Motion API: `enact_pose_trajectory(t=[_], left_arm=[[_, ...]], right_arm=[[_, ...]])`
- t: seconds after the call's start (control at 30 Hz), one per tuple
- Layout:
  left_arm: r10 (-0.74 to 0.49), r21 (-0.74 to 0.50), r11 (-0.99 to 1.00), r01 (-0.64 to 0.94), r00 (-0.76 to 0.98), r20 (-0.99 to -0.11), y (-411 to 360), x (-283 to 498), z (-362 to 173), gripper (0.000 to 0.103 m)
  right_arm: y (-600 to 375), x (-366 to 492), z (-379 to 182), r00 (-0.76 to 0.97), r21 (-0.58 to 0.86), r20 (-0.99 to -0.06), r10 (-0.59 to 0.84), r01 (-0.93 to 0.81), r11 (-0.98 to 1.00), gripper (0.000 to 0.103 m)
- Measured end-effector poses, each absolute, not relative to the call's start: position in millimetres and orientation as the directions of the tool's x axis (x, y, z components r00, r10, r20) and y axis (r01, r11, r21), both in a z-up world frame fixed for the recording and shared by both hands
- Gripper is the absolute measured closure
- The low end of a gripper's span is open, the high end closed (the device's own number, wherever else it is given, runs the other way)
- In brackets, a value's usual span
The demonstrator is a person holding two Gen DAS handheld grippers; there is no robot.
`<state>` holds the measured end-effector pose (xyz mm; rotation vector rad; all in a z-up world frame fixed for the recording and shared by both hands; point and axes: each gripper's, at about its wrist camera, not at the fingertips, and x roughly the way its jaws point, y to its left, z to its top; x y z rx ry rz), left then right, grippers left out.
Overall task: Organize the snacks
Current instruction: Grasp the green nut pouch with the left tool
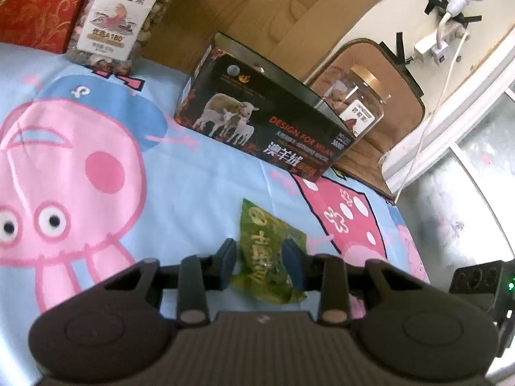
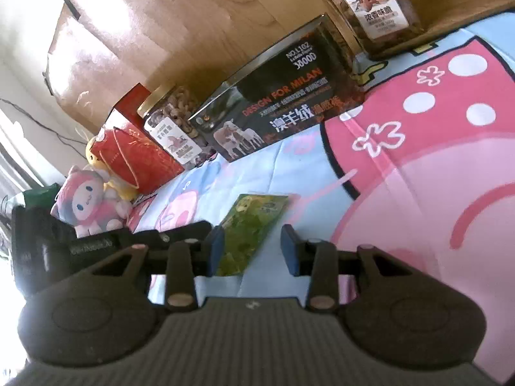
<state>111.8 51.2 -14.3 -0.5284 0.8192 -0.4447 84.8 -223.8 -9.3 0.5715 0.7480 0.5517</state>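
A green snack packet (image 1: 268,251) lies on the pink-and-blue cartoon cloth (image 1: 128,177). My left gripper (image 1: 261,262) is open with its jaws on either side of the packet's near end; I cannot tell whether they touch it. In the right wrist view the same packet (image 2: 251,228) lies flat ahead. My right gripper (image 2: 252,247) is open, its jaws standing either side of the packet's near corner. A black open box (image 1: 264,119) printed with sheep stands behind the packet; it also shows in the right wrist view (image 2: 273,109).
A jar of nuts (image 1: 122,19) and a red box (image 1: 38,6) stand at the back left. A gold-lidded jar (image 1: 354,103) stands behind the black box. Plush toys (image 2: 93,199) sit at the left. Power strip and cables (image 1: 444,41) lie at the right.
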Motion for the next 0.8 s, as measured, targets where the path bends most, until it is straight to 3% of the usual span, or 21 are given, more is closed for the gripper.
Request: enact_pose_trajectory(t=[0.13, 0.33, 0.8], left_arm=[[-0.574, -0.63, 0.763, 0.147, 0.601, -0.555, 49.8, 105.6, -16.2, 0.073], [-0.618, -0.705, 0.7, 0.113, 0.59, -0.519, 67.4, 70.2, -23.8, 0.073], [-0.579, -0.757, 0.653, 0.014, 0.654, -0.487, 126.4, -3.8, -24.9, 0.071]], right_arm=[[-208.3, 87.4, -5.6, 0.609, 0.641, -0.473, 0.637, -0.259, 0.723, 0.061], [-203.4, 79.2, -6.7, 0.578, 0.623, -0.489, 0.653, -0.292, 0.726, 0.071], [-173.8, 38.5, -4.5, 0.461, 0.59, -0.467, 0.755, -0.473, 0.654, 0.068]])
